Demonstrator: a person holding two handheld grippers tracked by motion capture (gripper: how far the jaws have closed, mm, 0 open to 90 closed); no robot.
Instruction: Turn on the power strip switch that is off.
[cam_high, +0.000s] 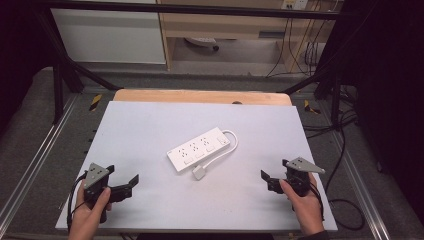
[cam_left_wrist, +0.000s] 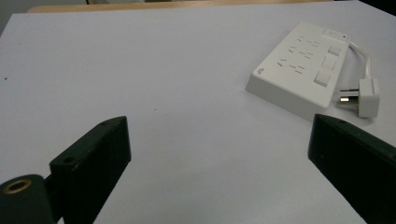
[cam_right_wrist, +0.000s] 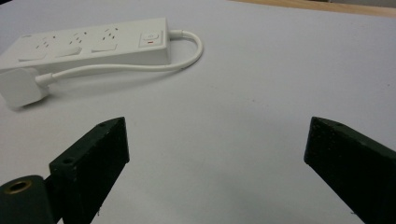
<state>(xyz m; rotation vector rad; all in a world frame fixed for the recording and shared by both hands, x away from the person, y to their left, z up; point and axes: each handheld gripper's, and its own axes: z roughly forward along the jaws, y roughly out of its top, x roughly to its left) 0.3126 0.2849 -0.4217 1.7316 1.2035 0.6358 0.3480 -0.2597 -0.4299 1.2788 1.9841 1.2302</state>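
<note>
A white power strip (cam_high: 200, 148) lies at an angle in the middle of the white table top (cam_high: 145, 120). Its short cable (cam_high: 231, 142) loops round the right end and back to a white plug (cam_high: 200, 173) lying on the near side. My left gripper (cam_high: 121, 175) is held near the front left, open and empty, and its own view shows the strip (cam_left_wrist: 299, 70) and plug (cam_left_wrist: 369, 95) ahead to the right of the gripper (cam_left_wrist: 217, 122). My right gripper (cam_high: 274, 170) is at the front right, also open and empty (cam_right_wrist: 215, 122), with the strip (cam_right_wrist: 88, 44) and plug (cam_right_wrist: 18, 87) ahead on its left.
A wooden strip (cam_high: 200, 96) runs along the table's far edge. Metal rails (cam_high: 45, 145) flank both sides, and dark cables (cam_high: 345, 200) lie on the floor to the right. Shelving (cam_high: 225, 30) stands beyond the table.
</note>
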